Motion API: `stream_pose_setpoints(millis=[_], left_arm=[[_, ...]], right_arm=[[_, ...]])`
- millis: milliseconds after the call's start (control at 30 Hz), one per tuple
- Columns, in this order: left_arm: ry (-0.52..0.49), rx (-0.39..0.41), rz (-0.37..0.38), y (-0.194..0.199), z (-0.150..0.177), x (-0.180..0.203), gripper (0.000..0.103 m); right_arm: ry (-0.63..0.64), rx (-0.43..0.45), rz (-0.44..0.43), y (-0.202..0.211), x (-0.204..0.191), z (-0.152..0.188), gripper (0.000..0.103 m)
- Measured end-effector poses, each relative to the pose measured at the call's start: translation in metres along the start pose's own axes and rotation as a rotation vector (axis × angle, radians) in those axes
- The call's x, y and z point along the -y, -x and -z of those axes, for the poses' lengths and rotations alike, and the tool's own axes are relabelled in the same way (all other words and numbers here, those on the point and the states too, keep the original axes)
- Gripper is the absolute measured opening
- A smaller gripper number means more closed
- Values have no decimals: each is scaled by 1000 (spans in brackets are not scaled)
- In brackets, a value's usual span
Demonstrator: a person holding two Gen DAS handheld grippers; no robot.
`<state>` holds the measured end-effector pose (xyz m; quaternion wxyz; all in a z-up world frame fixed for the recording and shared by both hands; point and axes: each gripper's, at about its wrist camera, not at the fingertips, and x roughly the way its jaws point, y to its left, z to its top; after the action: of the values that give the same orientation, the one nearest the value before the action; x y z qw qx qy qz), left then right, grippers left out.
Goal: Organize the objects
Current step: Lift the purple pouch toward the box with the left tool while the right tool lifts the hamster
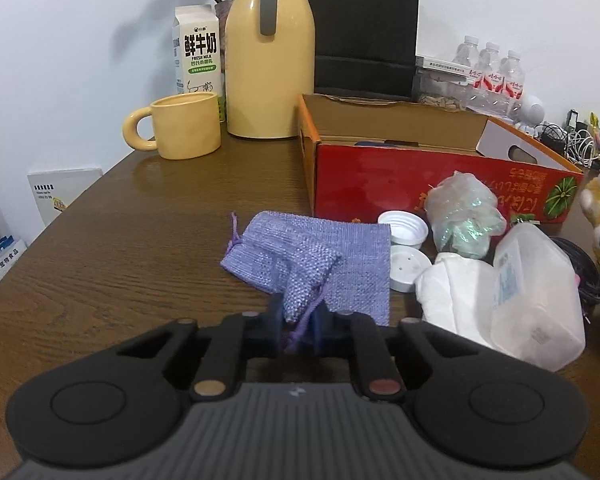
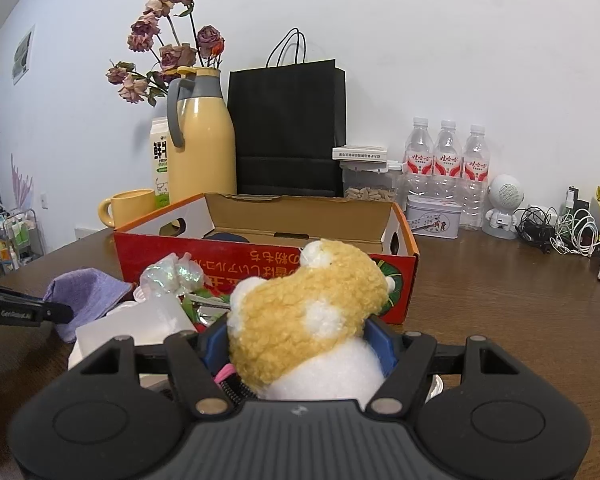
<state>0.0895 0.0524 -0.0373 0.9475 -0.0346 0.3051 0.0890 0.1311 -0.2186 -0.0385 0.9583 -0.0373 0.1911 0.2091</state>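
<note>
The left tool [image 1: 298, 326] points down at a slant over the brown wood-grain table [image 1: 140, 248], its jaws pinched together on the near corner of a lilac woven drawstring pouch [image 1: 308, 264], whose purple cord hangs between the pads. The rest of the pouch lies flat on the table, its far edge just before the open red cardboard box [image 1: 420, 184].

The right tool [image 2: 296, 344] also tilts gently downward, and its blue-padded jaws stand wide apart, pressed on either side of a fluffy yellow-and-white plush toy [image 2: 304, 312], held in front of the red box.

Right of the pouch a heap of things crowds the table: two white plastic lids [image 1: 406, 230], a crinkled clear bag with iridescent green film [image 1: 464, 212], a white crumpled wrapper [image 1: 452, 296] and a translucent plastic container [image 1: 536, 300] lying on its side, touching one another.

Behind the box stand a glossy yellow thermos jug with a grey handle [image 1: 270, 64], a yellow ceramic mug [image 1: 184, 126], a white milk carton [image 1: 196, 52], a matte black paper bag [image 2: 286, 128], dried pink roses [image 2: 168, 44] and three clear water bottles [image 2: 446, 164]. A small white round-headed robot-shaped figure [image 2: 502, 206] and tangled cables [image 2: 556, 230] sit further right along the wall.
</note>
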Motion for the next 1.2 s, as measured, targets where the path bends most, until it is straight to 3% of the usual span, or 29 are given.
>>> stream_pose_setpoints(millis=[567,900,1200], left_arm=[[27,149,39,52,-11,-6,11],[-31,294,131,75,-56,24,11],[-37,371,196,51,-103,55,11]], right_arm=[[28,27,-4,13,-13,1,68],[66,96,-24,7,-30,-31,68],[108,140,-13,-22,-43,-74,68]])
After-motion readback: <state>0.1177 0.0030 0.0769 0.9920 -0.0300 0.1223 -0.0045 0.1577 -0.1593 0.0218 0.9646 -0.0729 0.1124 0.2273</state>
